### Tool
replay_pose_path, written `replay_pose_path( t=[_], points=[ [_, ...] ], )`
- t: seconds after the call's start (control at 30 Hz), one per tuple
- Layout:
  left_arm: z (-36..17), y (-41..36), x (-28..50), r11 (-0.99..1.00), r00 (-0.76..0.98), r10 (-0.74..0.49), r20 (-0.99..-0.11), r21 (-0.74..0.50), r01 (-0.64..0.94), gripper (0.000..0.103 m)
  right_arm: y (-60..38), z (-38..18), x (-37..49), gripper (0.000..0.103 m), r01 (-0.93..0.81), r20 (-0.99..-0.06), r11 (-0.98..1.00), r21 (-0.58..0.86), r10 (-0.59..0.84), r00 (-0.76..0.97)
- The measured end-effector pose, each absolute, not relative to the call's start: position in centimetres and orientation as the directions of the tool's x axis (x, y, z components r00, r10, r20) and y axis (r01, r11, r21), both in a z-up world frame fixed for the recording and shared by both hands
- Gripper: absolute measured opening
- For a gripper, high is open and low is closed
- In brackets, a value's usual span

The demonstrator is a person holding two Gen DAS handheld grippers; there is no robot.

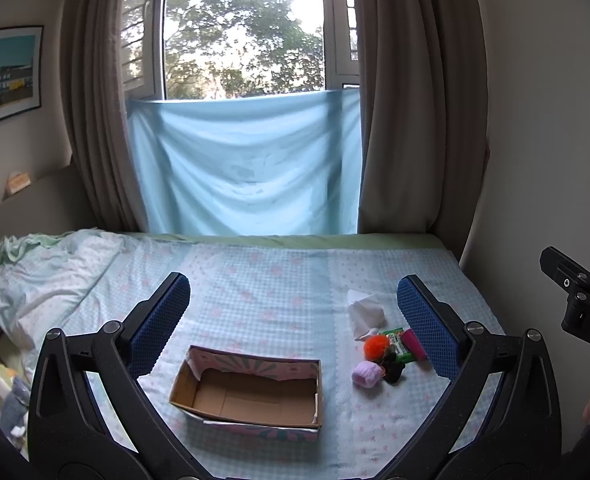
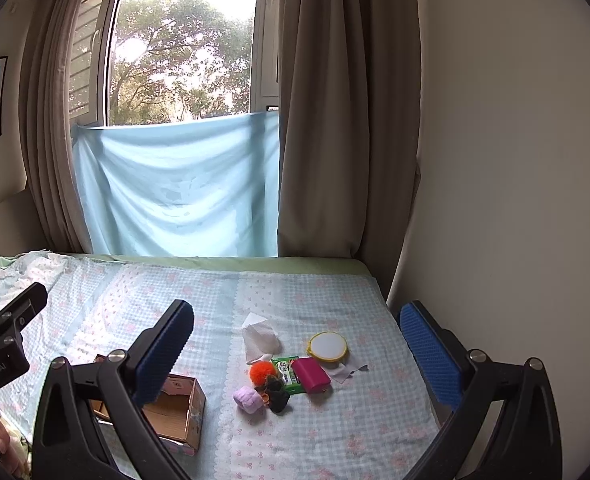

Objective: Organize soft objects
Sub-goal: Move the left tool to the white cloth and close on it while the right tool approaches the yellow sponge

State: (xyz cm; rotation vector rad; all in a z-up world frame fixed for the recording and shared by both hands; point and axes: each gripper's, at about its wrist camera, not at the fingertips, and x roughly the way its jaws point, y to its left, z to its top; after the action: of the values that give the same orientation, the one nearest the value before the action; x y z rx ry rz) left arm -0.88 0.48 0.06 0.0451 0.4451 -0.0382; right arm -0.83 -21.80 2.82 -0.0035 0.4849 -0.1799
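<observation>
An open cardboard box (image 1: 251, 394) sits empty on the bed; it also shows in the right wrist view (image 2: 183, 408). To its right lies a cluster: a white tissue (image 2: 259, 337), an orange pompom (image 2: 261, 371), a lilac soft roll (image 2: 247, 399), a dark scrunchie (image 2: 277, 394), a green packet (image 2: 289, 372), a magenta pouch (image 2: 311, 374) and a round yellow-rimmed hoop (image 2: 328, 346). My left gripper (image 1: 293, 308) is open above the box. My right gripper (image 2: 295, 332) is open above the cluster. Both are empty.
The bed (image 1: 255, 280) has a checked blue sheet, with a crumpled duvet (image 1: 43, 276) at the left. A wall (image 2: 515, 200) borders the bed's right side. Curtains and a window with a hanging blue cloth (image 1: 247, 168) stand at the far end.
</observation>
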Motion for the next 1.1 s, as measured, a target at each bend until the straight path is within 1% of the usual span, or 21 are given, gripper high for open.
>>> replay_pose_path(
  t=[0.13,0.27,0.43,0.57,0.77,0.87,1.1],
  points=[
    [0.7,0.7,0.8,0.997,0.883,-0.05,-0.466,0.029,0.071,0.103,-21.8,3.0,-0.2,0.103,0.175,-0.483,0.984,-0.034,-0.17,0.859],
    [0.1,0.5,4.0,0.992,0.854,-0.104,-0.51,0.014,0.129,0.103,-21.9,2.5,0.8,0.103,0.19,-0.498,0.981,-0.037,-0.183,0.848],
    [-2.6,-1.2,9.5,0.977,0.79,-0.186,-0.584,-0.023,0.213,0.103,-23.1,0.4,3.6,0.103,0.225,-0.548,0.973,-0.042,-0.211,0.809],
    [-5.7,-4.5,14.5,0.97,0.732,-0.205,-0.65,-0.033,0.242,0.103,-25.6,-2.3,6.9,0.103,0.234,-0.602,0.971,-0.042,-0.212,0.77],
    [-12.1,-9.7,22.8,0.97,0.651,-0.179,-0.737,-0.022,0.241,0.103,-30.6,-8.6,13.2,0.103,0.232,-0.675,0.971,-0.056,-0.208,0.708],
    [-16.1,-11.5,27.0,0.976,0.623,-0.149,-0.768,-0.015,0.215,0.103,-33.1,-12.8,16.9,0.103,0.21,-0.723,0.977,-0.044,-0.176,0.668],
    [-28.5,-14.6,35.8,0.982,0.527,-0.152,-0.836,-0.067,0.177,0.103,-37.0,-24.3,24.9,0.103,0.163,-0.818,0.986,-0.027,-0.116,0.563]
  ],
)
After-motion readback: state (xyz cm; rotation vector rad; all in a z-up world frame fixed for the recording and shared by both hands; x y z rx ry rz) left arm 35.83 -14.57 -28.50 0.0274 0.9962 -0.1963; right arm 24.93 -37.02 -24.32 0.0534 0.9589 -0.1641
